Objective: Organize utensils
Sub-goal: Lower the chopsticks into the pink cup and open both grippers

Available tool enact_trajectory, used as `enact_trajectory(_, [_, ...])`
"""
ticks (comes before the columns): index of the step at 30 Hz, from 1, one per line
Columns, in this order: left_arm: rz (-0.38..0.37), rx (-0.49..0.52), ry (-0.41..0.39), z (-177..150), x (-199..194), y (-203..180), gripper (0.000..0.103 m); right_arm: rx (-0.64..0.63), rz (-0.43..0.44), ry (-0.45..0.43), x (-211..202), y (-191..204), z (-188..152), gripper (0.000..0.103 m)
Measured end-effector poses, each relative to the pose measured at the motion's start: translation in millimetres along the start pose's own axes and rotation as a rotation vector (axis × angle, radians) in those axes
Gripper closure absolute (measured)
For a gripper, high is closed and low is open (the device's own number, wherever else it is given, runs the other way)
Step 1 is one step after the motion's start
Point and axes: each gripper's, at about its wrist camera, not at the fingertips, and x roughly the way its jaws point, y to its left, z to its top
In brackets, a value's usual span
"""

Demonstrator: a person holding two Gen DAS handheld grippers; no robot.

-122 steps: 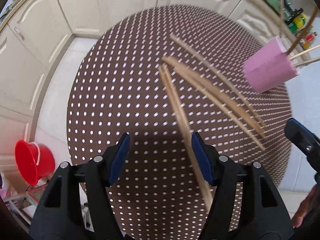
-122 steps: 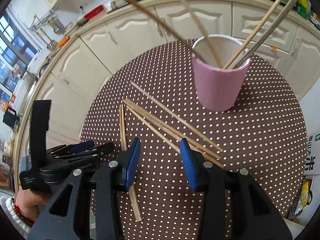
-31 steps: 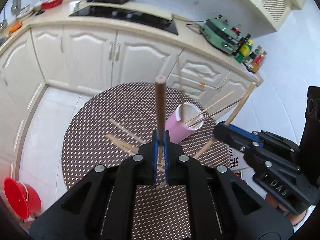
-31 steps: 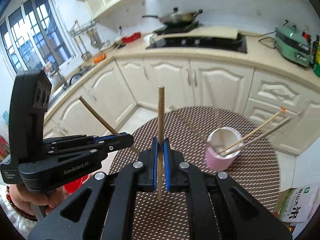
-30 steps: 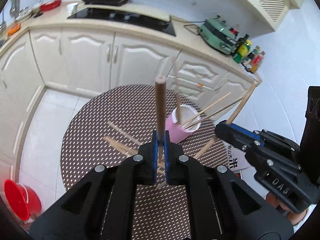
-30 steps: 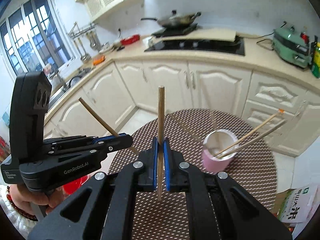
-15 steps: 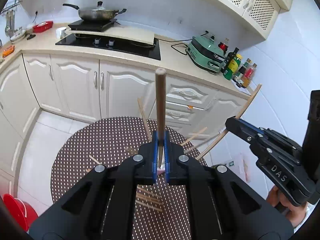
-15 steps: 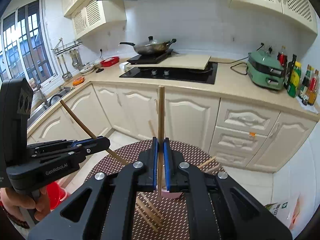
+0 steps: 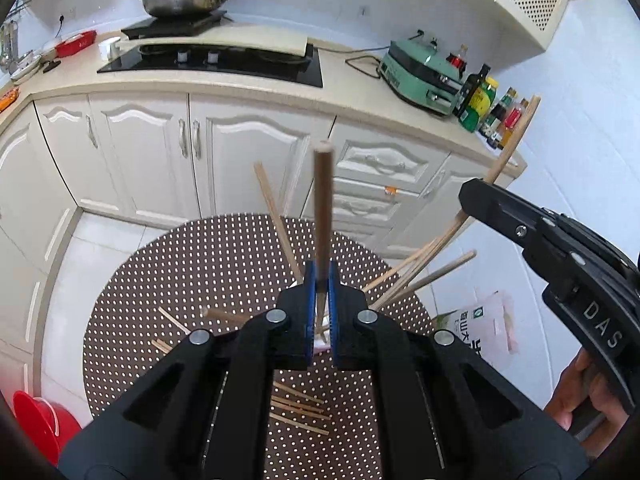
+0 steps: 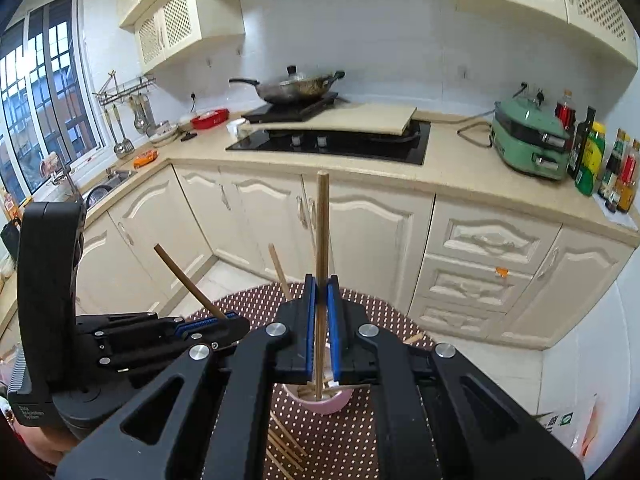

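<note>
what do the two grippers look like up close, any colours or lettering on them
Both the left gripper and right gripper are matte black plastic frames with silver screws and blue ribbed finger pads. White lettering "DAS" marks the right one's side.

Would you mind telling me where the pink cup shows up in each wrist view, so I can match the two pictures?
Left wrist view: the pink cup is almost hidden; only a pale sliver shows low in the centre, between the left gripper fingers.
Right wrist view: low centre, its rim and wall peek out just below the right gripper.
Shared landmark: the green appliance on the counter.
</note>
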Motion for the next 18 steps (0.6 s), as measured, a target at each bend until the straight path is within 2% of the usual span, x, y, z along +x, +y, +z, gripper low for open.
enact_trajectory(3, [0.012, 0.017, 0.023, -5, 6, 0, 0.097, 0.008, 0.002, 0.023, 4, 0, -8, 0.098])
enact_trajectory(6, [-0.01, 0.006, 0.048, -9, 11, 2, 0.097, 0.014, 0.0, 0.043, 8, 1, -16, 0.098])
enact_trajectory(18, [-0.011, 0.041, 0.083, -28, 15, -3, 0.095, 0.032, -0.033, 0.108, 16, 1, -44, 0.098])
